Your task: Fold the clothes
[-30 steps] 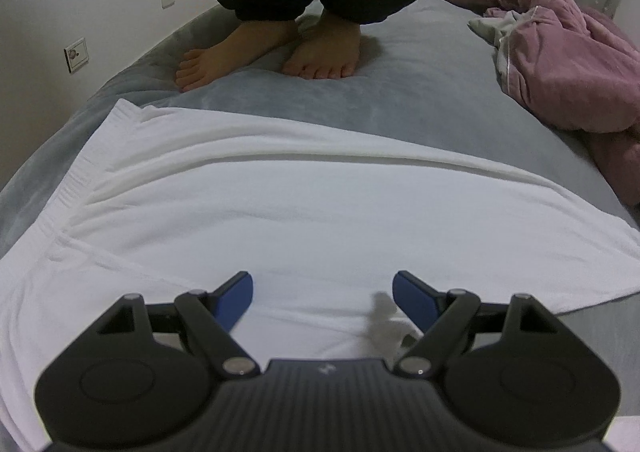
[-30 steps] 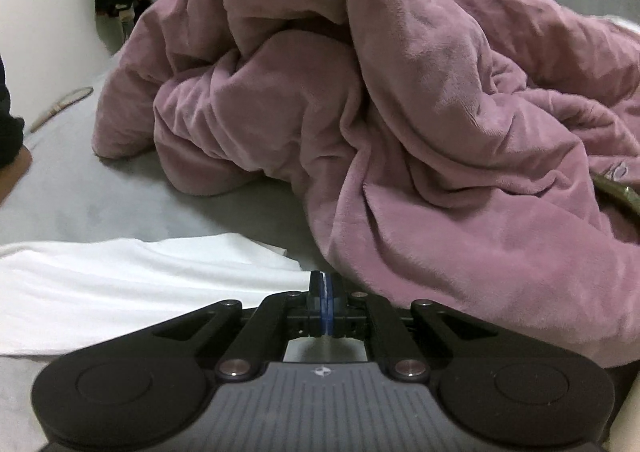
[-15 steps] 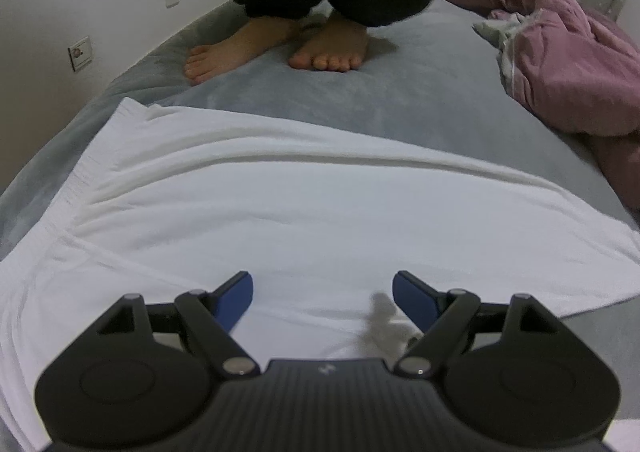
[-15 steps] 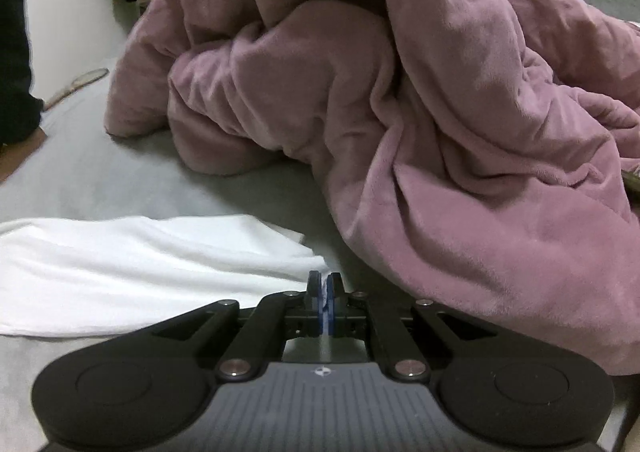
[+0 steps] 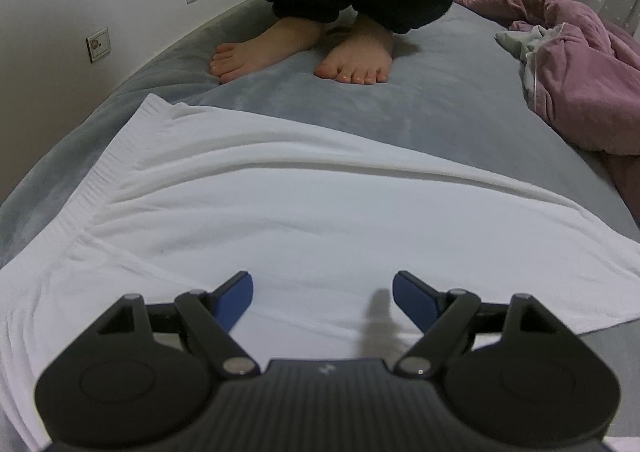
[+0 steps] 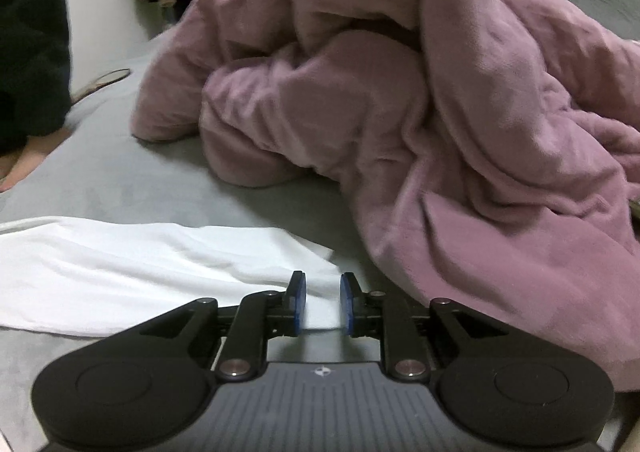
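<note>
In the left wrist view, a white garment (image 5: 304, 219) was seen spread flat across a grey bed (image 5: 440, 99), its ribbed band lying along the left edge. The left gripper (image 5: 322, 292) was held just above the near part of the cloth, its blue-padded jaws spread wide and nothing gripped between them. Beyond the garment, two bare feet (image 5: 352, 59) of a person in dark trousers were planted on the bed. A mauve blanket (image 5: 580, 83) was heaped at the right.

In the right wrist view, the right gripper (image 6: 322, 302) was found at the garment's corner (image 6: 160, 268) — its jaws parted by a narrow gap, with white cloth visible between the pads but not clamped. The mauve blanket (image 6: 440, 111) was piled just beside that corner.
</note>
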A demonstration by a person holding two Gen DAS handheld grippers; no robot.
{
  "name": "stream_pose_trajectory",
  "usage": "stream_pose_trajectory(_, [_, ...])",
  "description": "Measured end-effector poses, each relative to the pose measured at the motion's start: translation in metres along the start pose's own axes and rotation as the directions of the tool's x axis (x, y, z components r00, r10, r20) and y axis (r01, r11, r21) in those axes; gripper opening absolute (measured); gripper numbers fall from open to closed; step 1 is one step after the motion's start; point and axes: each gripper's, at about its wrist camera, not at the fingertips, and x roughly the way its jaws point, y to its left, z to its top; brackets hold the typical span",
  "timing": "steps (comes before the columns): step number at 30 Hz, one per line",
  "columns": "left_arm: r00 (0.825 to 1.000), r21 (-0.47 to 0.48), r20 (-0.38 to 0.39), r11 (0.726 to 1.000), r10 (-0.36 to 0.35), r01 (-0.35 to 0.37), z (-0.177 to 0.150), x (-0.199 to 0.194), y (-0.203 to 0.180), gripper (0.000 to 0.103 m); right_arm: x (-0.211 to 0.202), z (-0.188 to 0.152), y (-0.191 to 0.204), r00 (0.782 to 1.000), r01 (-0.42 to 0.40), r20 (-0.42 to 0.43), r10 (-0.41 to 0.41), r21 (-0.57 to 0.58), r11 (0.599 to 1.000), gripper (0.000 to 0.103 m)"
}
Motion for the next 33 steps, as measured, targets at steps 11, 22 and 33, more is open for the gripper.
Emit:
stream_pose_trajectory(11, [1.0, 0.036, 0.003, 0.999, -0.002, 0.002, -0.001, 0.0, -0.007, 0.081, 0.048, 0.045, 0.0, 0.997, -0.039, -0.071, 0.034, -0.073, 0.997, 0.025])
stream_pose_trajectory(22, [1.0, 0.09, 0.008, 0.996, 0.018, -0.019, -0.007, 0.002, -0.016, 0.082, 0.065, 0.041, -0.003, 0.981, -0.121, -0.167, 0.101, -0.118, 0.986, 0.027])
stream_pose_trajectory(33, [1.0, 0.104, 0.008, 0.994, 0.023, -0.023, -0.009, 0.003, -0.019, 0.082, 0.05, 0.034, -0.005, 0.997, -0.071, -0.042, 0.065, -0.167, 0.983, 0.003])
